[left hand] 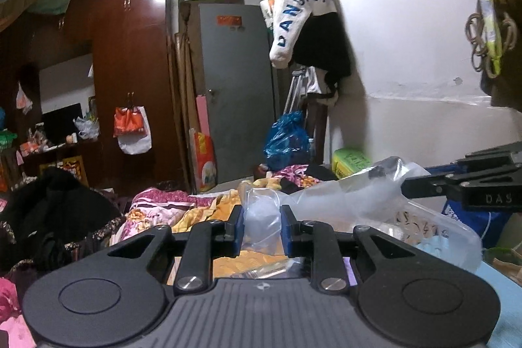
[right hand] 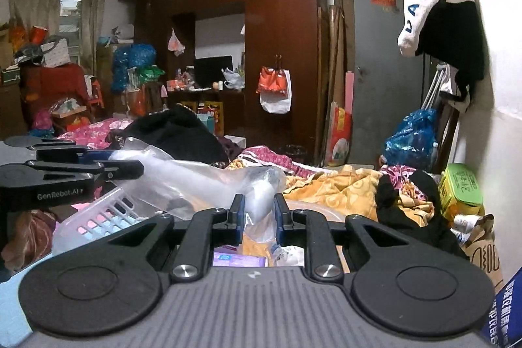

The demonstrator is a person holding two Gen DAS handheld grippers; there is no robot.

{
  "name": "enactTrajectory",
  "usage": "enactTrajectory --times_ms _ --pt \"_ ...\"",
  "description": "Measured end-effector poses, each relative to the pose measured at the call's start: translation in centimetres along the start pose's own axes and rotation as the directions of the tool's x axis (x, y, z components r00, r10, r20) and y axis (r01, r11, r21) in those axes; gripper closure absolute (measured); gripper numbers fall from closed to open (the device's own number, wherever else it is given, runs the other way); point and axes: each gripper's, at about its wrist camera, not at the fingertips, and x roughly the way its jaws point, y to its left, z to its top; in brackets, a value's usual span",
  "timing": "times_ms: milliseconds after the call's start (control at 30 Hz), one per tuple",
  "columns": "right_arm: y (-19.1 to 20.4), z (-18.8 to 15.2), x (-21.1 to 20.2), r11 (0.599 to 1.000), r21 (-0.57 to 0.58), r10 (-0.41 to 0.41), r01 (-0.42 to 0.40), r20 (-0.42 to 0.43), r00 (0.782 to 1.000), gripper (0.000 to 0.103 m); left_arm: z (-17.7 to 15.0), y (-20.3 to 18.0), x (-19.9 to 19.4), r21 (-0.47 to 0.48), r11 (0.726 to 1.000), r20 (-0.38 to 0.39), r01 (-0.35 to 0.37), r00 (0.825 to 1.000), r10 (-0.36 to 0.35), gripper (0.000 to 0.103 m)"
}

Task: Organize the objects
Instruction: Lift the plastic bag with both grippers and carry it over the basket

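two grippers pinching one clear plastic bag above the bed

the left gripper [left hand: 261, 230] is clamping a bunched end of the clear plastic bag [left hand: 342, 198] between its blue pads, and the right gripper [right hand: 255, 219] is pinching another bunched part of the same bag [right hand: 182, 178], so the film is stretching between the two, directly ahead of each set of fingers. both jaws are standing nearly closed on the plastic.

the left wrist view is showing the right gripper coming in from the right edge, plus red and yellow bags hanging at the upper right. the right wrist view alone is showing the curtained window [right hand: 70, 15], a red-draped pile beneath it, and the left gripper entering from the left.

counted: two grippers, one clear bag, one white slotted basket [right hand: 107, 214] sitting under the bag, one grey door [left hand: 238, 90], one brown wardrobe [right hand: 277, 31], one white sleeve with blue lettering [left hand: 293, 18] hanging on the wall.
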Motion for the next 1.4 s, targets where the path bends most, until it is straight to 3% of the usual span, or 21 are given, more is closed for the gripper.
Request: enactTrajectory --times_ms 767,1400 --pt "-1.0 2.0 0.4 1.0 0.01 -0.003 0.003 -0.014 1.0 0.083 -0.1 0.4 0.5 -0.014 1.0 -0.016 -0.006 1.0 0.006 0.075" --pt "-1.1 1.7 -1.5 1.0 0.002 0.029 -0.029 -0.024 0.999 0.082 0.0 -0.8 -2.4 0.025 1.0 -0.005 0.008 1.0 -0.008 0.074"
